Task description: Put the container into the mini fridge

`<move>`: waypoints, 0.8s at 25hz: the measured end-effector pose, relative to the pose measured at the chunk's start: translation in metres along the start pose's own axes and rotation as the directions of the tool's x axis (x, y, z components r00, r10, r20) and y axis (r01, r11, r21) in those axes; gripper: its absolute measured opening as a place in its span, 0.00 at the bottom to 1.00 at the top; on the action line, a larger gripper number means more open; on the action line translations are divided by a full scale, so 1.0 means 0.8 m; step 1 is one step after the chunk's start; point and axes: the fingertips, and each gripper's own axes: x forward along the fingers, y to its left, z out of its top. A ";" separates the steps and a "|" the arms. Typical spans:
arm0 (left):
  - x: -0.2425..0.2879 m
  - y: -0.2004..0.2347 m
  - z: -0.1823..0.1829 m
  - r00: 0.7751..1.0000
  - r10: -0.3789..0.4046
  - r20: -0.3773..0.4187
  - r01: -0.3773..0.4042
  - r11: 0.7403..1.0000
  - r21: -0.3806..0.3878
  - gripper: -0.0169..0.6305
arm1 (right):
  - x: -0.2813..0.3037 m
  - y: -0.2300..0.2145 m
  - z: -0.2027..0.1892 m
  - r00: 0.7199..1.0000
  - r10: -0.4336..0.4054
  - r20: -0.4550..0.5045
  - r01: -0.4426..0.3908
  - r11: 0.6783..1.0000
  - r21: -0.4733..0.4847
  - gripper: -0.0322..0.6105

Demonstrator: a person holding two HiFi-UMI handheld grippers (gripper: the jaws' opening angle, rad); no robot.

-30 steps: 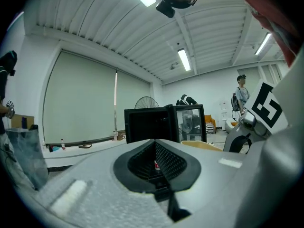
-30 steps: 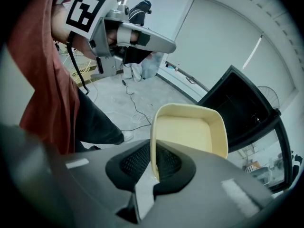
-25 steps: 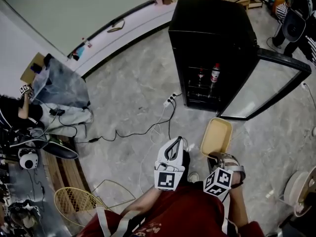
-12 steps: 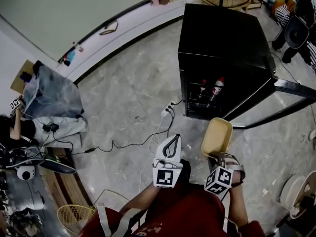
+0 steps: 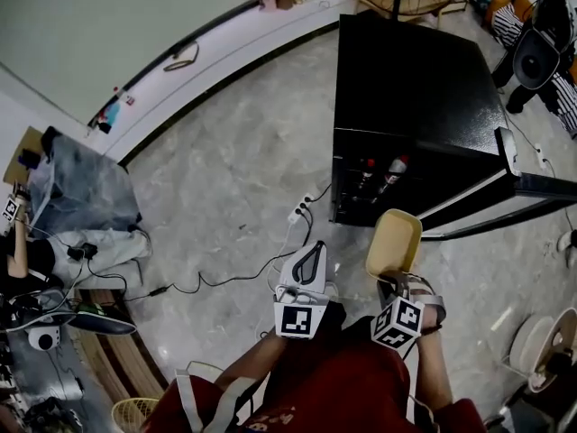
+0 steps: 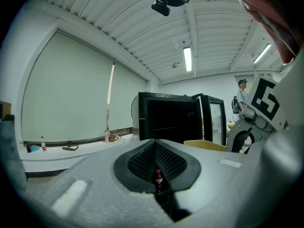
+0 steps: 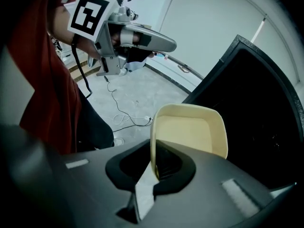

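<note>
- The right tool (image 5: 390,284) is gripping the yellow container (image 5: 394,240) by its rim, just before the open fridge (image 5: 415,79).
- The left tool (image 5: 314,253) is hovering alongside, pinched together and empty.

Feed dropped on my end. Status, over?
Right hand-held gripper shut on rim of cream plastic container. Left hand-held gripper shut, empty. Black mini fridge ahead, door open.
</note>
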 end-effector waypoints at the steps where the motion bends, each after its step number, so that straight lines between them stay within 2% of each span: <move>1: 0.005 0.005 -0.001 1.000 -0.007 0.002 0.007 1.000 0.012 0.03 | 0.003 -0.003 0.002 1.000 -0.002 -0.001 0.002 1.000 0.000 0.08; 5: 0.020 0.013 0.002 1.000 -0.018 0.022 0.017 0.999 0.028 0.03 | 0.014 -0.011 0.005 1.000 0.004 -0.012 -0.004 1.000 0.010 0.08; 11: 0.032 0.006 0.001 1.000 -0.016 0.017 0.016 1.000 0.000 0.03 | 0.029 -0.031 0.001 1.000 0.011 -0.018 -0.011 1.000 0.015 0.08; 16: 0.048 0.006 -0.004 1.000 0.017 0.025 -0.017 1.000 0.005 0.03 | 0.048 -0.053 -0.001 1.000 0.020 -0.004 -0.020 1.000 -0.010 0.08; 20: 0.063 -0.006 -0.017 0.999 0.030 -0.011 -0.030 0.999 0.012 0.03 | 0.062 -0.071 -0.015 0.999 0.040 -0.002 -0.040 0.999 -0.024 0.08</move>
